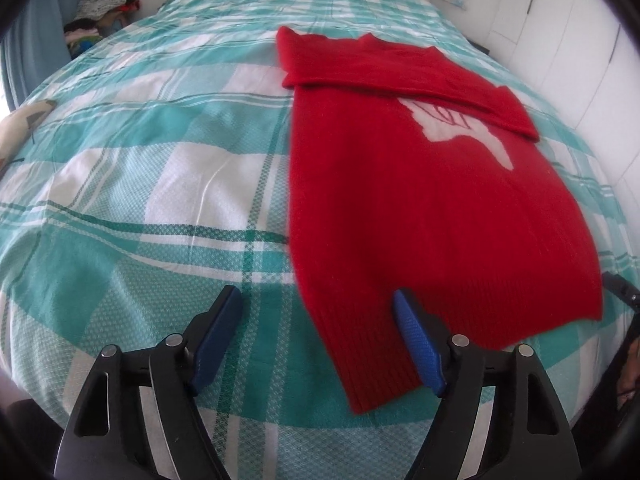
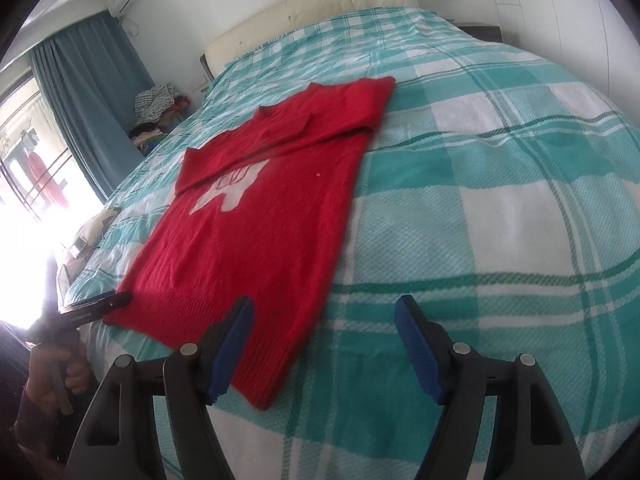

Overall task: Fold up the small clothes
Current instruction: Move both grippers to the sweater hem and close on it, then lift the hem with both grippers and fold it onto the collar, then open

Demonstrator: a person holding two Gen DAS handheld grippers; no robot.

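Observation:
A small red knitted sweater (image 1: 420, 208) with a white motif (image 1: 460, 128) lies flat on the bed, its sleeves folded across the chest and its ribbed hem toward me. My left gripper (image 1: 317, 296) stands open over the hem's near left corner, one blue pad above the knit and the other above the bedcover. In the right wrist view the sweater (image 2: 260, 232) lies left of centre. My right gripper (image 2: 325, 303) is open at the hem's near right corner, its left finger (image 2: 236, 332) over the knit. Nothing is held.
The bed carries a teal and white plaid cover (image 1: 160, 160), with a cream headboard (image 2: 320, 8) at the far end. A pile of clothes (image 2: 156, 112) sits beside a blue curtain (image 2: 88, 92) and a bright window. White cupboards (image 1: 568, 40) line the right side.

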